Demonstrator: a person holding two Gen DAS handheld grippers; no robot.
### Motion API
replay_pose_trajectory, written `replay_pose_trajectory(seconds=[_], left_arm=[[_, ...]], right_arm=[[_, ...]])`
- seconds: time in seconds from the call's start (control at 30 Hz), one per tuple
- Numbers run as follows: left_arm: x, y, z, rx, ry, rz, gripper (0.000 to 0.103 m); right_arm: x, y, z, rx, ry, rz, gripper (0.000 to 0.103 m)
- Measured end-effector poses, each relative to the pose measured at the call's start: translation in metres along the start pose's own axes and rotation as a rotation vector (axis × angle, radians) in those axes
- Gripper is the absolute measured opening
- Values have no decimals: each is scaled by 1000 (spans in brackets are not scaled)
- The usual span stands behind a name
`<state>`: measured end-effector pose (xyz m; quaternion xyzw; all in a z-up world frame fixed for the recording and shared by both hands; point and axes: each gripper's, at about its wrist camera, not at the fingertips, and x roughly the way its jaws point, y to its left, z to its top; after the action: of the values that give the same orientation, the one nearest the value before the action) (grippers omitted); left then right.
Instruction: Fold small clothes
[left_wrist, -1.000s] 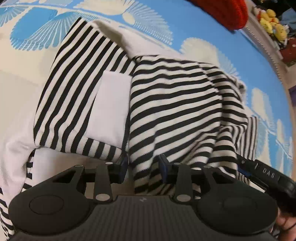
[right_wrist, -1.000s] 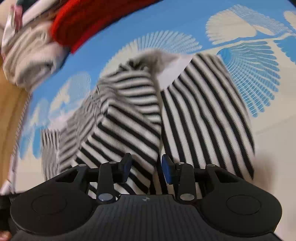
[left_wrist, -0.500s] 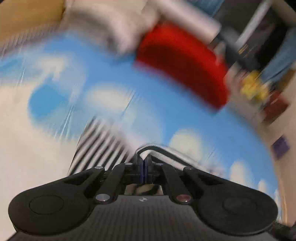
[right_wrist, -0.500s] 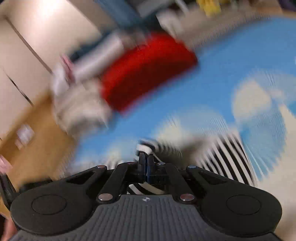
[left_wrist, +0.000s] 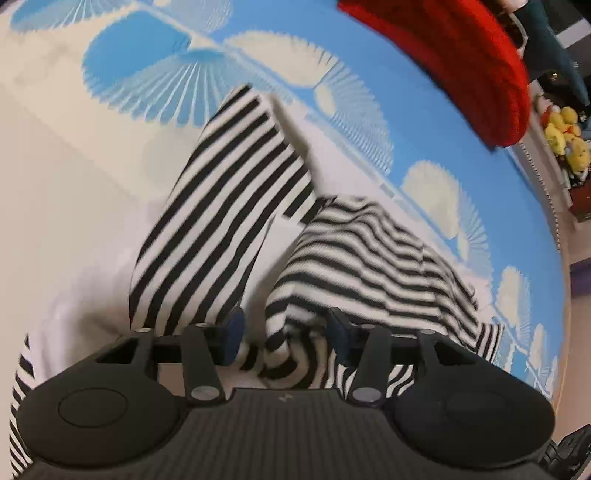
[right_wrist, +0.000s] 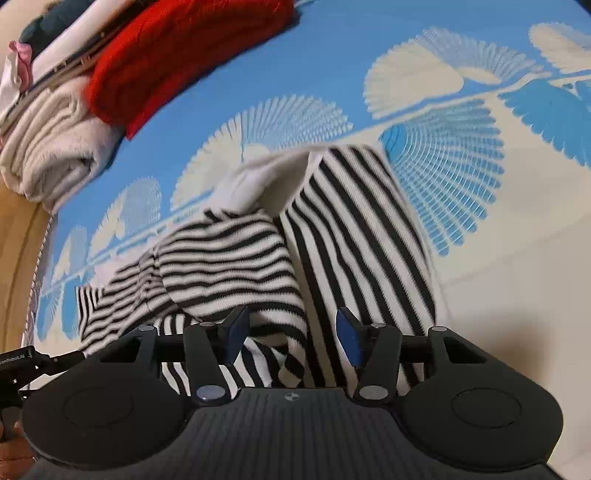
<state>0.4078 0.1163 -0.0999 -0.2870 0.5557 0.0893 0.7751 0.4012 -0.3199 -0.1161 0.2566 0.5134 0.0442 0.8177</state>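
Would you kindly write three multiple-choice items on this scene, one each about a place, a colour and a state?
1. Where does the red knit lie in the right wrist view?
A. upper left
B. lower right
C. centre

2. What colours are the garment's stripes?
A. red and blue
B. black and white
C. green and yellow

3. How do the left gripper's fingers stand?
A. shut on cloth
B. apart
C. out of view

Answers:
1 A: the red knit sits beside folded clothes there.
2 B: the striped garment shows it.
3 B: the left gripper has a clear gap over the cloth.

Bright even light, slight motion blur, fisheye-bent edges.
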Motion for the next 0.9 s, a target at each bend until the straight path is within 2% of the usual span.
replay_pose_trajectory(seconds=[0.07,0.1,0.17,0.23,0.3,0.33,0.37,0.43,0.47,0.5,0.53,0.57,0.6,0.63,0.67,0.7,0.73,0.77,0.83,0.9], left_arm=[[1,0,4,18,-7,-7,2],[-4,-2,5,36,-48,-7,1],[-24,-10,6,91,-169,-8,1],[-41,-13,7,123,-263,-27,1],[-45,-11,7,135,-282,-10,1],[-39,-9,7,136,-249,23,2],[-28,-4,6,127,-184,59,2],[-4,8,2,77,-54,97,3],[2,13,0,56,-18,104,5],[5,14,-2,53,-3,118,11],[4,13,-2,70,-10,130,16],[0,9,-2,93,-27,134,30],[-6,5,-1,106,-56,128,50],[-14,2,0,111,-95,111,55],[-21,-1,-1,120,-134,95,57],[-28,-4,-1,137,-177,85,56],[-31,-7,0,154,-206,79,56],[-32,-13,2,167,-224,72,55],[-34,-19,2,187,-235,33,44],[-34,-23,2,207,-222,-10,27]], right_arm=[[8,4,-1,0,2,11,26],[6,5,0,3,-13,26,9],[-11,6,0,20,-85,87,5],[-33,9,3,48,-193,169,3],[-50,14,3,23,-258,202,3],[-50,16,2,1,-249,169,3],[-41,17,3,-12,-194,112,3],[-12,7,-1,-5,-22,5,3],[4,-2,-7,15,79,-48,4],[11,-6,-10,31,112,-69,5],[11,-7,-9,38,110,-79,13],[6,-4,-7,27,86,-86,16],[-3,0,-2,4,34,-77,17],[-13,4,2,-10,-22,-64,24],[-24,7,6,-17,-87,-64,30],[-33,9,8,-19,-141,-68,43],[-40,9,9,-21,-189,-65,49],[-43,10,10,-29,-218,-54,49],[-45,13,11,-40,-227,-10,49],[-43,15,8,-51,-201,51,49]])
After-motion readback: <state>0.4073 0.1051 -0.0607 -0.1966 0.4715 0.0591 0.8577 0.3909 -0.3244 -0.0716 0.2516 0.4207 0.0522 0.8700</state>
